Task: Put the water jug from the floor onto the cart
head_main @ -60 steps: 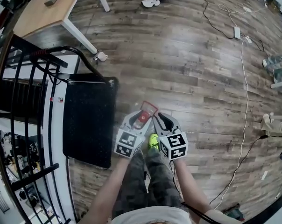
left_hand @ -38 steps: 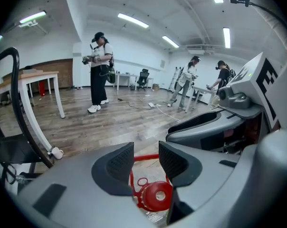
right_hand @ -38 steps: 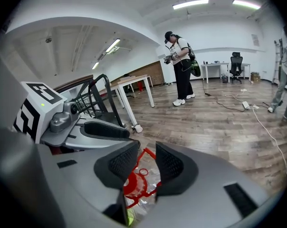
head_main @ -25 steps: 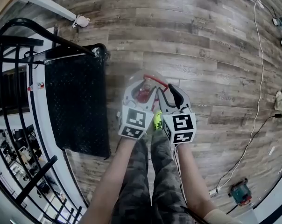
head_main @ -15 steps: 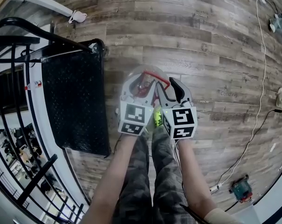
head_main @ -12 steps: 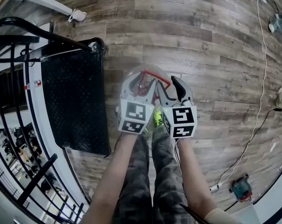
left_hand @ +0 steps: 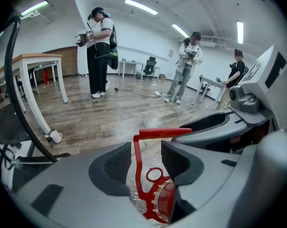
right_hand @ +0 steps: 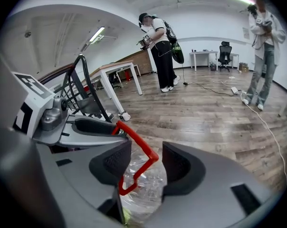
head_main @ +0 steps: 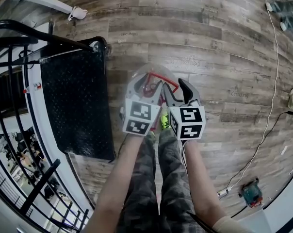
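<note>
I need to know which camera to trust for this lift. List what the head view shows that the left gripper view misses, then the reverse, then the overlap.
Head view only: the cart's black deck in full, left of the jug, and the person's forearms and legs.
Left gripper view only: three people standing across the room, and the ceiling lights.
Both: the wood floor and the water jug, with its red handle between the left gripper's opening jaws, pads not pressing on it.
</note>
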The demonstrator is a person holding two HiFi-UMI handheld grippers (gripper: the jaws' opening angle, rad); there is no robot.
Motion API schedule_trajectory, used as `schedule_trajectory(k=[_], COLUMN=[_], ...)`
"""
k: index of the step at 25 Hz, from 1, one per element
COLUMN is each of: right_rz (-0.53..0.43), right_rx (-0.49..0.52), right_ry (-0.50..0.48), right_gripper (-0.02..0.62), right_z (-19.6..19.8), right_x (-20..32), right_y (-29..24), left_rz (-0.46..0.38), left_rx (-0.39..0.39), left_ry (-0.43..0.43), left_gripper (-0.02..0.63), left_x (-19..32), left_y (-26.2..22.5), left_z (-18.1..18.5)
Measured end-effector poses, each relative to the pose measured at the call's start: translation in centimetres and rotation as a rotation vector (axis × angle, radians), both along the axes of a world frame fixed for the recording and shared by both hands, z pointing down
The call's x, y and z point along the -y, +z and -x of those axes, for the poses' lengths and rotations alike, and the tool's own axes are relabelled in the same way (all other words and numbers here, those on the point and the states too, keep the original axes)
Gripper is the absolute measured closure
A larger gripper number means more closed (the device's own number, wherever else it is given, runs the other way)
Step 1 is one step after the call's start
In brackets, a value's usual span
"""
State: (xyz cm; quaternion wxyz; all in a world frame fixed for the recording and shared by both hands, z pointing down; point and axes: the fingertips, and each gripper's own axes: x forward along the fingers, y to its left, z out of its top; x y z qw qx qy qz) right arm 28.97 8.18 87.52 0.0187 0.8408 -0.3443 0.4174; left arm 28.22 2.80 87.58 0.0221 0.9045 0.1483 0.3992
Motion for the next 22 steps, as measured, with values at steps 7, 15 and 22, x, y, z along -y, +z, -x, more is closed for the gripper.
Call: schedule_trajectory(k=[7, 15, 22], right_rz=[0.011, 0.012, 0.031], right_rx=[0.029, 0.002, -0.075], right_ry=[-0.003, -0.024, -0.073], right_gripper=[0.411, 0.472, 0.494], right_z=[0.2, 0.0, 0.6], right_x=[0.2, 0.3, 0.2], right_y=[1.3, 0.8, -0.5], left_rz=[0.027, -0.011, -0.012], left_rx=[0.022, 0.01, -0.016], left_ry=[0.036, -0.003, -0.036], left_gripper=[0.434, 0.509, 0.565], left_x=[-0.1, 1.1, 1.5], left_y=[0.3, 0.0, -0.8], left_z=[-0.2, -0.4, -0.2])
